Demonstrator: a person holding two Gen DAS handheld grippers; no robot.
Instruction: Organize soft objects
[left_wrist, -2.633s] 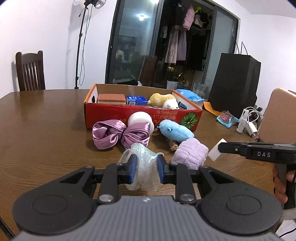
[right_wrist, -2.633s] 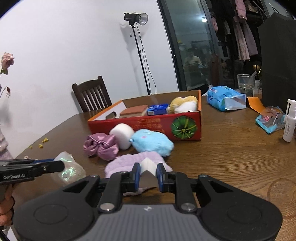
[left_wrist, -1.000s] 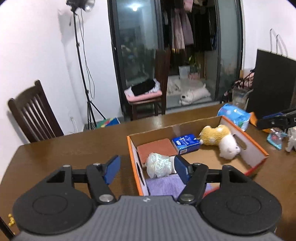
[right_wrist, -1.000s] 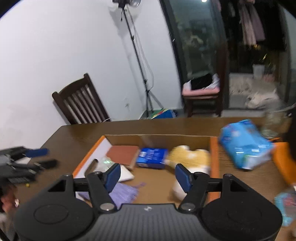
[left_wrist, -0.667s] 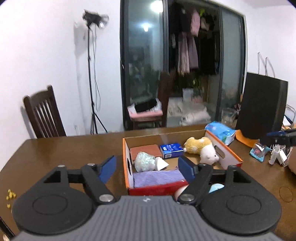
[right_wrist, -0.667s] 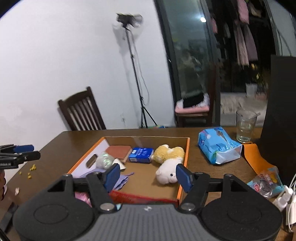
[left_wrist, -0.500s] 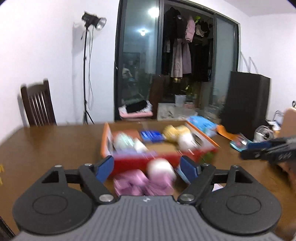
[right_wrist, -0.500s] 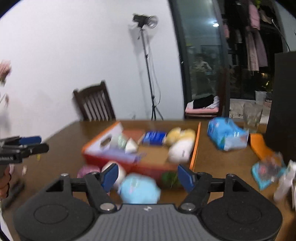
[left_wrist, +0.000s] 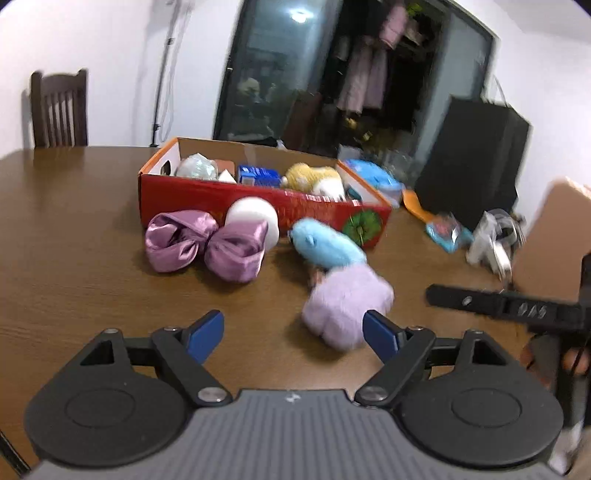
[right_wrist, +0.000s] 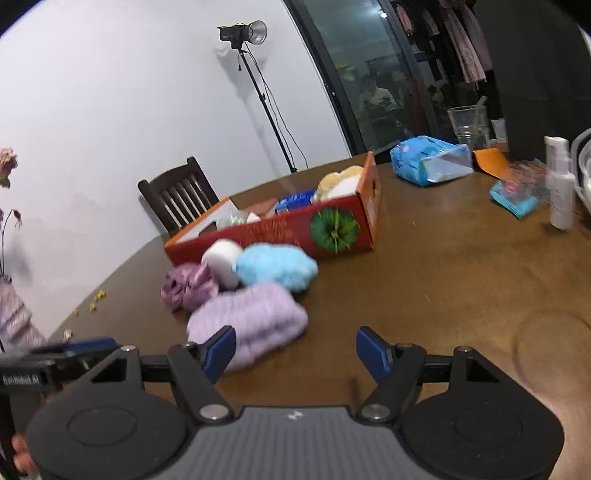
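Satin bow (left_wrist: 205, 245) lies leftmost before my red box (left_wrist: 258, 208), then white foam roll (left_wrist: 255, 219), blue plush (left_wrist: 327, 249) and lilac fluffy cloth (left_wrist: 345, 304). My left gripper (left_wrist: 293, 334) and right gripper (right_wrist: 295, 349) gape empty, jaws just widened.

**Non-task items around the wooden table**

The wooden table (right_wrist: 443, 266) carries a blue tissue pack (right_wrist: 428, 158), a clear glass (right_wrist: 468, 123), a white spray bottle (right_wrist: 560, 184) and a blue wrapper (right_wrist: 517, 194) toward its far right. A dark chair (right_wrist: 177, 195) and light stand (right_wrist: 258, 85) stand behind it.
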